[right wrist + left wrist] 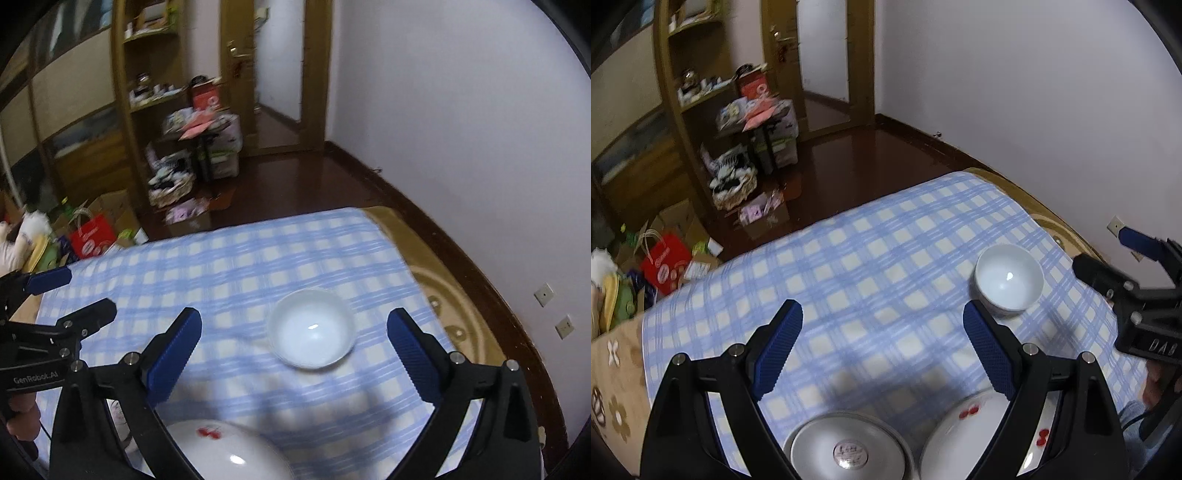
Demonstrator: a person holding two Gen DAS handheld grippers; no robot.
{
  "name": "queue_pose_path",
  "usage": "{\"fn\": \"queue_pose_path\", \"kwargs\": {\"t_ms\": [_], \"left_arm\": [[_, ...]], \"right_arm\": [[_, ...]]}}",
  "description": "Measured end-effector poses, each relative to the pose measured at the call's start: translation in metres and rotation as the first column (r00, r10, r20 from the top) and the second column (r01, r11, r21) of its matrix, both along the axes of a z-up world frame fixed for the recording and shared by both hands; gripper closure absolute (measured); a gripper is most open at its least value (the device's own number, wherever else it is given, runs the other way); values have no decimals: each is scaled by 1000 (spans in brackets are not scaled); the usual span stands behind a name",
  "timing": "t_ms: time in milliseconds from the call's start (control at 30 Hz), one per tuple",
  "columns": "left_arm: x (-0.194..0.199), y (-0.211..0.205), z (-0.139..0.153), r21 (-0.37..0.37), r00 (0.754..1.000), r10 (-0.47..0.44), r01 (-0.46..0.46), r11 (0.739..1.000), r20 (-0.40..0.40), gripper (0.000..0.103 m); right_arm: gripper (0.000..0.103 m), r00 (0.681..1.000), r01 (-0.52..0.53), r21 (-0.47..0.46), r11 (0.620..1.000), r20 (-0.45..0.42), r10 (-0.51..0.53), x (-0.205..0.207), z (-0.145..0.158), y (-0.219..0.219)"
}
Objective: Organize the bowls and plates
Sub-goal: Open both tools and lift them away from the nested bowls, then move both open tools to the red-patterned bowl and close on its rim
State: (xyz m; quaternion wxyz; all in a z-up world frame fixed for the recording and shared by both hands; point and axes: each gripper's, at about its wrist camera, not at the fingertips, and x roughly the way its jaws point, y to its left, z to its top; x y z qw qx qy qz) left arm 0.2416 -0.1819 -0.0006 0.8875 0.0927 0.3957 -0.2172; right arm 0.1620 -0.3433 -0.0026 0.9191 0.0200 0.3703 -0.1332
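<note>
Left wrist view: sitting alone on the checked surface (871, 236), one white bowl (1009, 280); one metal bowl (847, 445) and one cherry-print bowl (964, 424) crowding the near edge, risking a knock. Hovering released and empty: left hand-held gripper (882, 317), right hand-held gripper (294, 321).

- My left wrist view looks steeply down over the checked cloth (871, 251), close above it.
- My right wrist view sits alongside, angled likewise; both share the white bowl (1008, 280) (312, 328) and doorway.
</note>
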Motion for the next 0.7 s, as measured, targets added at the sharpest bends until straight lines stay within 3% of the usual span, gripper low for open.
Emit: {"fn": "queue_pose_path", "kwargs": {"t_ms": [200,400,700], "left_arm": [[14,-46,-8,19,998,-64,63,998,28,15],[31,-87,-35,74,995,-99,100,992,-23,15],[51,-124,-81,98,989,-107,117,988,-100,15]], "right_arm": [[0,999,45,21,999,3,-45,8,-6,-41],[0,996,80,33,996,-35,-78,21,-30,-67],[0,989,105,40,994,-110,-100,35,-78,-92]]}}
